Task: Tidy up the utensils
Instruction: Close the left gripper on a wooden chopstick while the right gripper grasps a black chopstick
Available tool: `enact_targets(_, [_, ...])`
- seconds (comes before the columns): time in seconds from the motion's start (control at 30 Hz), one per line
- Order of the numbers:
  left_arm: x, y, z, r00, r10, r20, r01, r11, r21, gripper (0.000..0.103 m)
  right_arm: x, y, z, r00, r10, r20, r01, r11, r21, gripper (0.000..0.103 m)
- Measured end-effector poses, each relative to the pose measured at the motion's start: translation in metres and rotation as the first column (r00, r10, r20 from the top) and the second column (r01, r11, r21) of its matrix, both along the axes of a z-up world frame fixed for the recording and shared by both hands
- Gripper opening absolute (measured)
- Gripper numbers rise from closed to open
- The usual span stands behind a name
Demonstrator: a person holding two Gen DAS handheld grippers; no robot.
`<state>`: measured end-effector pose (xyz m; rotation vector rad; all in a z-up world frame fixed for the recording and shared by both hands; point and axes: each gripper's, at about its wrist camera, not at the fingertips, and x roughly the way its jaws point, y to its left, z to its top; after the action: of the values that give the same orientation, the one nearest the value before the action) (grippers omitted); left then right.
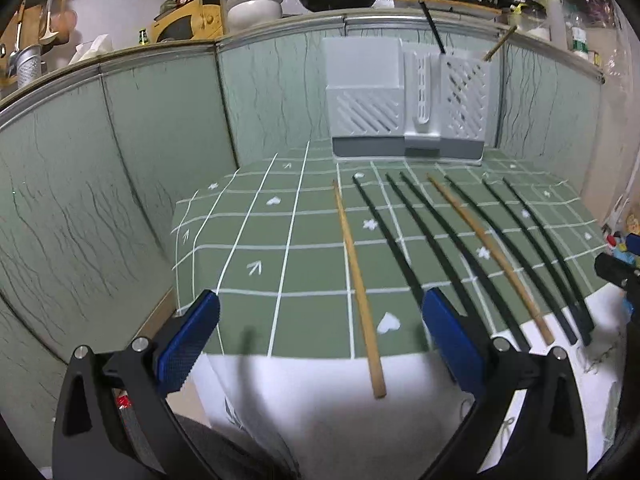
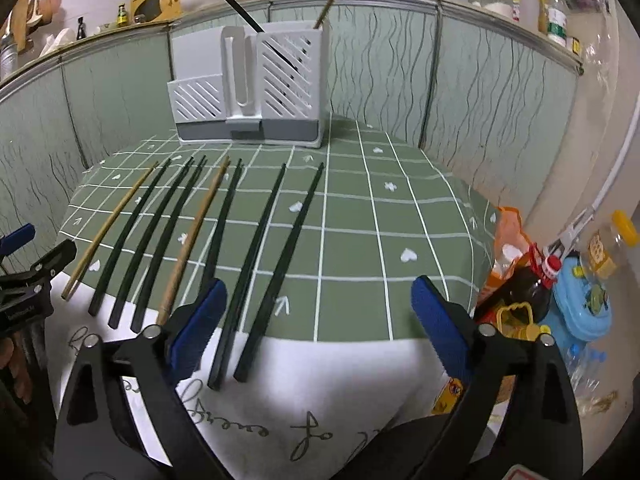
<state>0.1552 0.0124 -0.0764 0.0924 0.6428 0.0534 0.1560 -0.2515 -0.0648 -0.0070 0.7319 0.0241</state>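
A white and grey slotted utensil holder (image 1: pixel 406 100) (image 2: pixel 250 84) stands at the back of the green checked cloth (image 1: pixel 304 240) (image 2: pixel 360 220). One black and one wooden chopstick stand in its right compartment. Several black chopsticks (image 1: pixel 404 244) (image 2: pixel 276 264) and two wooden ones (image 1: pixel 358 286) (image 2: pixel 190 240) lie in a row on the cloth. My left gripper (image 1: pixel 320 340) is open and empty above the near edge, around the leftmost wooden chopstick. My right gripper (image 2: pixel 318 320) is open and empty, with the two rightmost black chopsticks between its fingers.
Green patterned panels (image 1: pixel 120 180) wall the table's back and sides. A white printed cloth (image 2: pixel 320 400) covers the near edge. Bottles, a snack bag and a blue toy (image 2: pixel 580 304) crowd the floor at the right. Pots and jars line the shelf above.
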Motion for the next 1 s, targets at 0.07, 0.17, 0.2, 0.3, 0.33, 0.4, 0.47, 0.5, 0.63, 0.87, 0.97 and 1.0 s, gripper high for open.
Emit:
enact_targets(0.07, [-0.002, 0.0, -0.004, 1.0, 0.006, -0.003, -0.006, 1.0, -0.006, 0.094, 0.0, 0.0, -0.005, 1.0, -0.006, -0.009, 0.006, 1.0, 0.003, 0.079])
enact_targets(0.17, [-0.003, -0.001, -0.007, 1.0, 0.025, 0.002, -0.025, 1.0, -0.004, 0.081, 0.0, 0.003, -0.011, 1.0, 0.005, -0.026, -0.005, 1.0, 0.002, 0.066])
enact_targets(0.2, [-0.003, -0.002, -0.007, 1.0, 0.028, 0.005, -0.028, 1.0, 0.0, 0.081, 0.0, 0.005, -0.013, 1.0, 0.007, -0.028, -0.007, 1.0, -0.005, 0.062])
enact_targets(0.3, [-0.002, -0.006, -0.009, 1.0, 0.024, 0.004, -0.024, 1.0, 0.008, 0.071, 0.001, 0.009, -0.016, 0.999, 0.018, -0.035, -0.018, 1.0, 0.008, 0.057])
enact_targets(0.33, [-0.001, -0.007, -0.01, 1.0, 0.021, -0.003, -0.021, 1.0, 0.006, 0.068, 0.002, 0.011, -0.018, 0.999, 0.016, -0.037, -0.016, 1.0, 0.001, 0.052])
enact_targets(0.4, [0.001, -0.009, -0.014, 1.0, 0.011, -0.023, -0.011, 1.0, 0.001, 0.064, 0.004, 0.018, -0.023, 0.998, 0.024, -0.055, -0.025, 1.0, -0.019, 0.047])
enact_targets(0.47, [0.002, -0.011, -0.017, 1.0, 0.004, -0.031, -0.004, 1.0, -0.004, 0.054, 0.005, 0.021, -0.027, 0.998, 0.019, -0.062, -0.02, 1.0, -0.023, 0.039])
enact_targets(0.5, [0.003, -0.013, -0.019, 0.999, 0.006, -0.037, -0.006, 1.0, 0.002, 0.05, 0.005, 0.022, -0.028, 0.998, 0.013, -0.065, -0.015, 0.999, -0.029, 0.033])
enact_targets(0.63, [0.004, -0.015, -0.023, 0.999, 0.013, -0.045, -0.013, 1.0, 0.002, 0.036, 0.003, 0.018, -0.031, 0.998, -0.019, -0.059, 0.02, 1.0, 0.019, 0.021])
enact_targets(0.87, [0.006, -0.013, -0.024, 0.998, 0.036, -0.044, -0.036, 0.999, 0.009, 0.012, -0.001, 0.012, -0.031, 0.997, -0.054, -0.058, 0.057, 0.997, 0.054, 0.011])
enact_targets(0.97, [0.007, -0.014, -0.025, 0.999, 0.032, -0.038, -0.031, 0.999, 0.012, 0.009, -0.001, 0.013, -0.031, 0.997, -0.055, -0.054, 0.058, 0.997, 0.045, 0.006])
enact_targets(1.0, [0.007, -0.014, -0.025, 0.999, 0.027, -0.036, -0.027, 1.0, 0.004, 0.008, -0.001, 0.013, -0.032, 0.997, -0.055, -0.053, 0.057, 0.997, 0.043, 0.006])
